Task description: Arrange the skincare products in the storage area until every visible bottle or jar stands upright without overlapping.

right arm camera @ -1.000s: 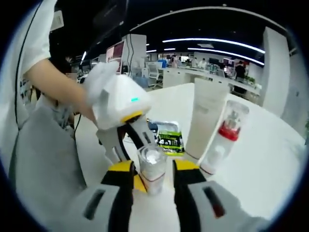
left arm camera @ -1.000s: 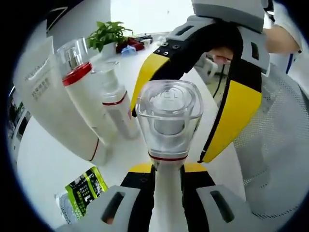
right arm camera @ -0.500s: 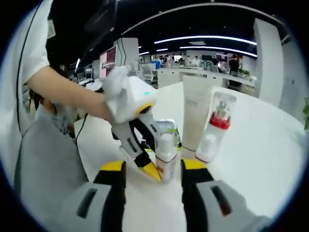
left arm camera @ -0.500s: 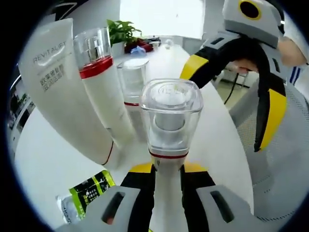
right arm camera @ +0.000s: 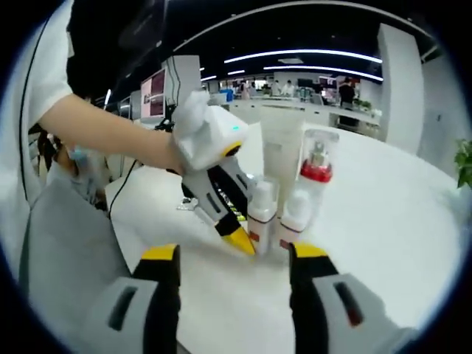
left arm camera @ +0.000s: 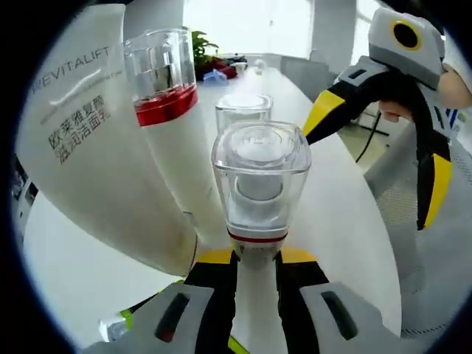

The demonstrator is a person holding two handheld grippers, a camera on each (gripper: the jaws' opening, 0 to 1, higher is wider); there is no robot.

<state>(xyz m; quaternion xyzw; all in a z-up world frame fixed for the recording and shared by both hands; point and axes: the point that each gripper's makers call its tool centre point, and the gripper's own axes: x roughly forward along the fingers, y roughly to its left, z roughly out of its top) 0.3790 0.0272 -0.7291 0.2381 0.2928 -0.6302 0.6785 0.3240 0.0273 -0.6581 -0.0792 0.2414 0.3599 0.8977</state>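
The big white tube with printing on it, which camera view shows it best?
The left gripper view: the white tube is close there, its printed lettering readable, beside the red-collared bottle. In the right gripper view the tube is small and far off, standing behind the bottles, its print too small to read.

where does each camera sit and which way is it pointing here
Left gripper view: rides the left tongs, looking along them at the clear-capped bottle they grip, beside the white tube; the right tongs and a hand enter from the right.
Right gripper view: rides the open right tongs, facing the table; the person's arm holds the left tongs.
Shared: the bottle and tube.
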